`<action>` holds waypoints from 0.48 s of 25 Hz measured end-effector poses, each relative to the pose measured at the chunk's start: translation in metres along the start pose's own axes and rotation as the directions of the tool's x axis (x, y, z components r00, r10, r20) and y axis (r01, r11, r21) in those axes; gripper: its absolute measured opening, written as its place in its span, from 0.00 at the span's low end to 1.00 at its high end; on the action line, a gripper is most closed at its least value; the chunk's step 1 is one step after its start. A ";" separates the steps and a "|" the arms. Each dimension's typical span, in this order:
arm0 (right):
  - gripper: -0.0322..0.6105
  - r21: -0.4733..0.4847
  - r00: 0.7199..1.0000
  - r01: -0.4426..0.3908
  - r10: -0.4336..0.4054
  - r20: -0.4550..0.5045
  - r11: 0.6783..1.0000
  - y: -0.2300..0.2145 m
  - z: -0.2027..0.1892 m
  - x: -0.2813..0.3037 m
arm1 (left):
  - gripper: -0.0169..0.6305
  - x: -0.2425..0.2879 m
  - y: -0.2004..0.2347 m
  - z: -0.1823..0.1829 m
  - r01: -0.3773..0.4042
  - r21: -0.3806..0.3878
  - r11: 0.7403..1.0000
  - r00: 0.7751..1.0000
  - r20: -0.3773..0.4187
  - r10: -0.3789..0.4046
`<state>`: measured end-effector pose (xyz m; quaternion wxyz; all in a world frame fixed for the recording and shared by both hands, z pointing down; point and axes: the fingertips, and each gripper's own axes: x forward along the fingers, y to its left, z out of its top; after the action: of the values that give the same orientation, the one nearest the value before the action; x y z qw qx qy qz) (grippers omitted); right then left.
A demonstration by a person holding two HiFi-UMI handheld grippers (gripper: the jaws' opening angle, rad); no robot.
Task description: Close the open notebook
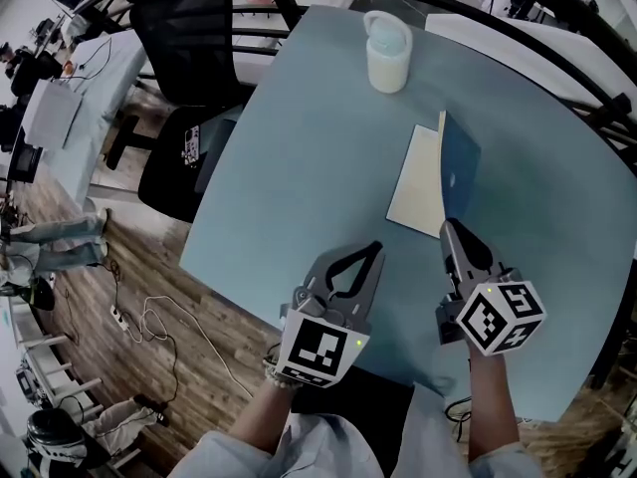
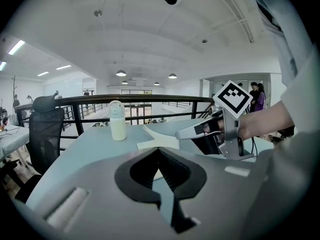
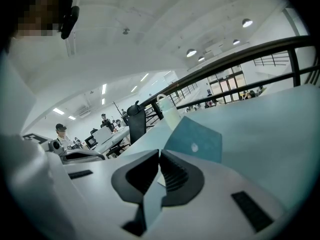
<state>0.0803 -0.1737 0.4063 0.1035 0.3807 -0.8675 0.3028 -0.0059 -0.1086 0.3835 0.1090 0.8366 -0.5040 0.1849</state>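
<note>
The notebook lies half open on the blue-grey table (image 1: 299, 167). Its white page (image 1: 416, 179) is flat and its blue cover (image 1: 460, 162) stands nearly upright along the spine. My right gripper (image 1: 448, 229) is at the cover's near corner, its jaws shut on the thin cover edge. In the right gripper view the cover (image 3: 195, 139) rises just beyond the closed jaw tips (image 3: 159, 153). My left gripper (image 1: 373, 252) is shut and empty, held above the table to the left of the notebook. The left gripper view shows the page (image 2: 155, 143) ahead and the right gripper (image 2: 182, 134) beside it.
A white bottle (image 1: 387, 53) stands at the far side of the table, beyond the notebook. A black office chair (image 1: 189, 68) sits off the table's left edge. Railings run past the far edge. Cables lie on the wooden floor (image 1: 149, 317) at left.
</note>
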 end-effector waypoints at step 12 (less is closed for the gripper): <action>0.06 -0.042 0.999 -0.002 0.000 -0.047 0.999 0.002 -0.014 0.030 | 0.03 -0.014 0.011 -0.008 -0.050 -0.070 0.996 0.999 -0.005 0.049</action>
<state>0.0573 -0.1821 0.4292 0.1317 0.3709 -0.8711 0.2936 -0.0234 -0.0999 0.3846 0.1344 0.8193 -0.5305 0.1713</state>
